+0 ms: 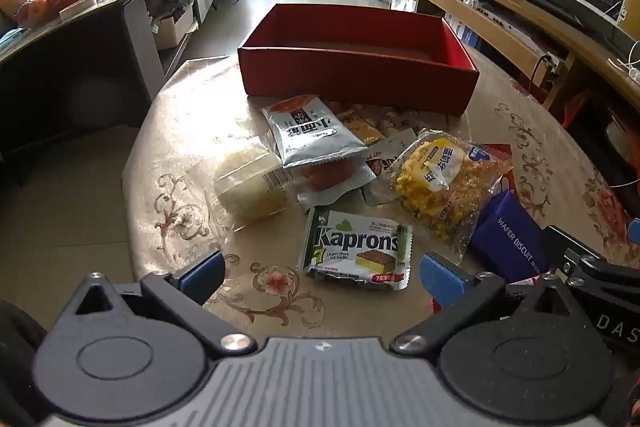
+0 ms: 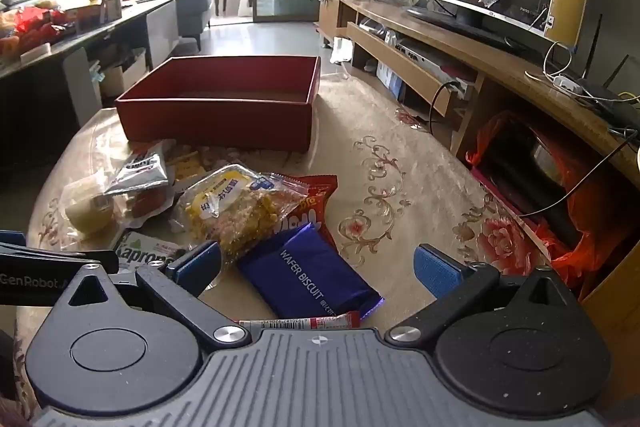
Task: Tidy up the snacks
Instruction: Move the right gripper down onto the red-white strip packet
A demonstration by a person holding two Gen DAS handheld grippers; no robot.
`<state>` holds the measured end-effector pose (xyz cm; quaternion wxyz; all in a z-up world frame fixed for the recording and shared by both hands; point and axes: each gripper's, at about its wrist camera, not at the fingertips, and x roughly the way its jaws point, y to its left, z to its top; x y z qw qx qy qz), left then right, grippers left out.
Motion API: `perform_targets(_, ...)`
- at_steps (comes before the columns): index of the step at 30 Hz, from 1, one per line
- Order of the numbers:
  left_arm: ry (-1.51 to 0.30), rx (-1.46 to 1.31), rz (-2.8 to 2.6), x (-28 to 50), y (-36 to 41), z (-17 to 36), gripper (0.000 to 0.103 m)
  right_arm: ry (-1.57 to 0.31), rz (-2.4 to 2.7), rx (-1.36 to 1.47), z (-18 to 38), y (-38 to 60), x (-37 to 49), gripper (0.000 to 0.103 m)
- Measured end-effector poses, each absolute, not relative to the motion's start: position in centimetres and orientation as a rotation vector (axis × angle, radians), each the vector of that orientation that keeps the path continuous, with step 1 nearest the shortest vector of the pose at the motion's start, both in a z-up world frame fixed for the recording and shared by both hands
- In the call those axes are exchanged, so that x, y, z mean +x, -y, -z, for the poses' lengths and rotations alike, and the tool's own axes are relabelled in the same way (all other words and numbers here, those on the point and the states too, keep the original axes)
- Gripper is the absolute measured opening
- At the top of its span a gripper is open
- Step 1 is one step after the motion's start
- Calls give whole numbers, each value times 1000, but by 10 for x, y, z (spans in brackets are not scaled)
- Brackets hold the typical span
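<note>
Left hand-held gripper [image 1: 322, 273]: jaws spread wide, nothing between them, hovering over the green Kaprons wafer pack [image 1: 358, 251]. Right hand-held gripper [image 2: 316, 267]: jaws likewise wide apart, empty, above the blue wafer biscuit pack [image 2: 310, 273]. Snacks lie in a loose heap on the desk [image 1: 180, 131], yellow corn-puff bag [image 1: 444, 183] among them. Red box [image 1: 356, 57] stands just behind the heap.

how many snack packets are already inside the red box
0. As far as both views show, the red cardboard box holds nothing, though its near wall hides some floor. The snacks lie in front, like the blue foil wafer biscuit pack.
</note>
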<state>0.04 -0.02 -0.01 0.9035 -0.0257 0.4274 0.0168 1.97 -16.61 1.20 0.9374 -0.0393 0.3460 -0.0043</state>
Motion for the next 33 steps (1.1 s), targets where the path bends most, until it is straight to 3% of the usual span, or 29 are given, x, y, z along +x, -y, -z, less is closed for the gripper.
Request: perform_targets(33,-961,-27,-44,3,1,20,101,-793,-14,-121,5,163,24,103)
